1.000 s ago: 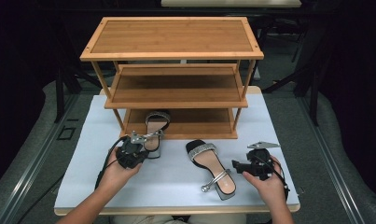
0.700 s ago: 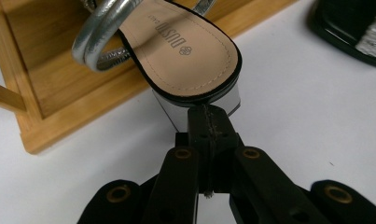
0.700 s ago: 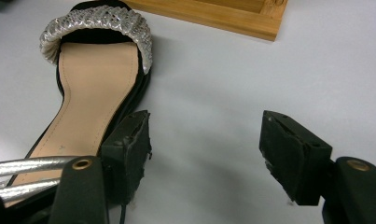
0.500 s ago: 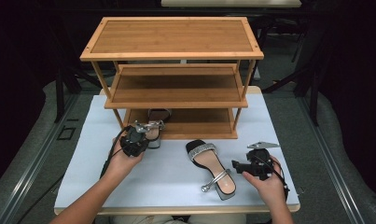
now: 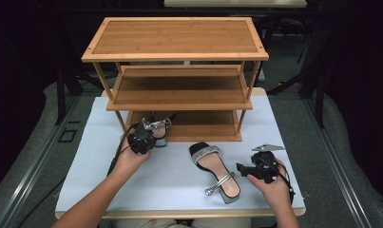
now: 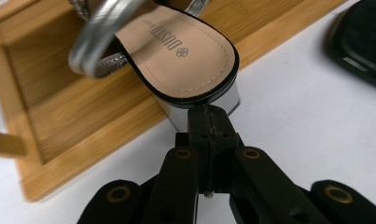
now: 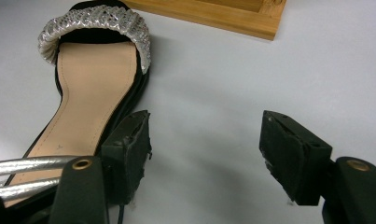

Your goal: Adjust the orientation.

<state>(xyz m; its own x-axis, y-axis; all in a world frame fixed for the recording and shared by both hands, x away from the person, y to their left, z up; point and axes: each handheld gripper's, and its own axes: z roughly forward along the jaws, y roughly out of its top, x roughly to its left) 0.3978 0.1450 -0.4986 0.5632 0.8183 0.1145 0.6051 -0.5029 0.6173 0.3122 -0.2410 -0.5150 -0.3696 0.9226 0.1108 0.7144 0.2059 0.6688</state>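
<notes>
Sandal (image 5: 159,124) lies lengthwise into the rack's bottom shelf (image 5: 203,127), heel outward.

One black sandal (image 6: 176,51) with a tan insole and silver strap is set with its toe on the rack's bottom shelf (image 5: 203,124), heel overhanging the front edge. Its mate (image 5: 216,172) is laid flat on the bench (image 5: 99,156).

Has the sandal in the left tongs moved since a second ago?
Yes. The sandal in the left tongs has gone away from the person, onto the wooden rack's bottom shelf.
</notes>
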